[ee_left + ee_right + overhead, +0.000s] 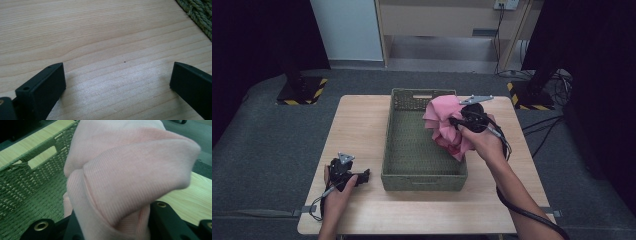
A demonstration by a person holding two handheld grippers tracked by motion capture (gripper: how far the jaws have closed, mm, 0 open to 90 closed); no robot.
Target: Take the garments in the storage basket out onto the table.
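A bunched pink cloth (443, 125) hangs over the right rim of a green woven basket (404, 150) in the middle of the wooden table. My right gripper (455, 121) is shut on the cloth and holds it above the basket's right side. In the right gripper view the pink cloth (125, 175) bulges between the black jaws, with the green woven basket (27, 185) to its left. My left gripper (364, 175) rests on the table at the front left, beside the basket's near left corner. In the left gripper view its jaws stand wide apart over bare wood, so the left gripper (117, 80) is open.
The wooden table (357, 120) has bare wood left of the basket and along its front edge. A corner of the basket (198, 15) shows at the top right of the left gripper view. Dark stands with yellow-black striped bases (302, 92) sit on the floor beyond the table.
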